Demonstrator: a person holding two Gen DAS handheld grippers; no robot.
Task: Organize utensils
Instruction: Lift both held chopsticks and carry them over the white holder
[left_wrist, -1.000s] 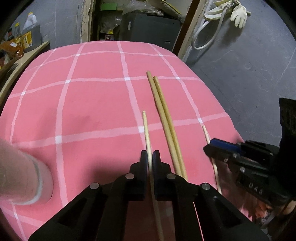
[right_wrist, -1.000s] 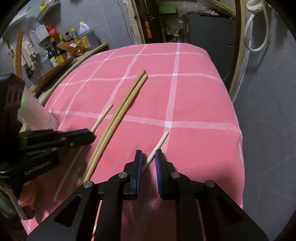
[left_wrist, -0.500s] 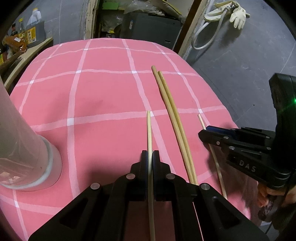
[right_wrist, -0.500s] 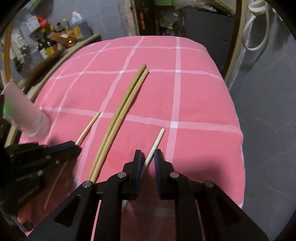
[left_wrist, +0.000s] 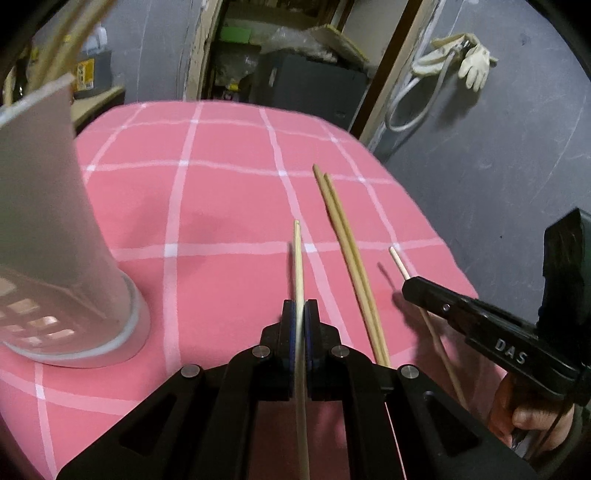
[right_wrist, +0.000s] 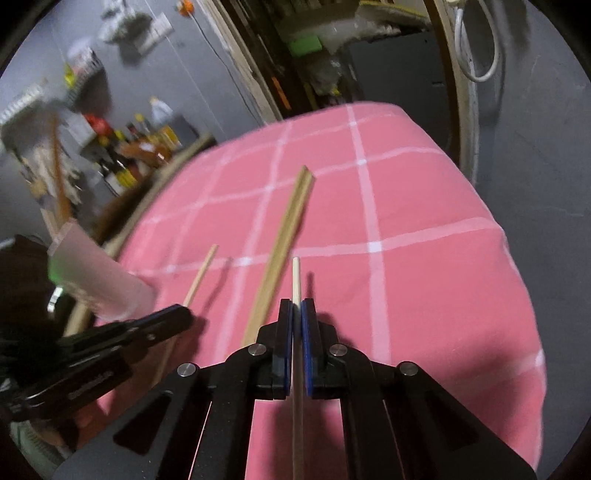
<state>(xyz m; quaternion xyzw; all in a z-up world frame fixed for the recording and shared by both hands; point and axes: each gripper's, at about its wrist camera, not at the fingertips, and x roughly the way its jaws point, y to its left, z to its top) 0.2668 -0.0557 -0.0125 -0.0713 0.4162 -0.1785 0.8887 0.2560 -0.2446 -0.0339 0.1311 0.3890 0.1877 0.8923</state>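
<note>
Looking along the left claw (left_wrist: 300, 314), a pale chopstick (left_wrist: 298, 258) is pinched tight and points straight ahead; the holder cup (left_wrist: 55, 229) stands close on its left over the pink desk (left_wrist: 221, 206).

From the right claw (right_wrist: 297, 314), jaws just closed on a second stick (right_wrist: 296, 280); the cup (right_wrist: 99, 284) lies far left, beyond the left claw (right_wrist: 173, 317).

From my position, a pink checked cloth (left_wrist: 221, 206) with white grid lines covers the surface. At one o'clock, a pale work glove (left_wrist: 476, 66) and a looped white hose (left_wrist: 406, 110) hang on the grey wall. At ten o'clock, sauce bottles (right_wrist: 122, 162) crowd a wooden shelf, blurred. A dark cabinet (left_wrist: 314, 88) stands at twelve.
</note>
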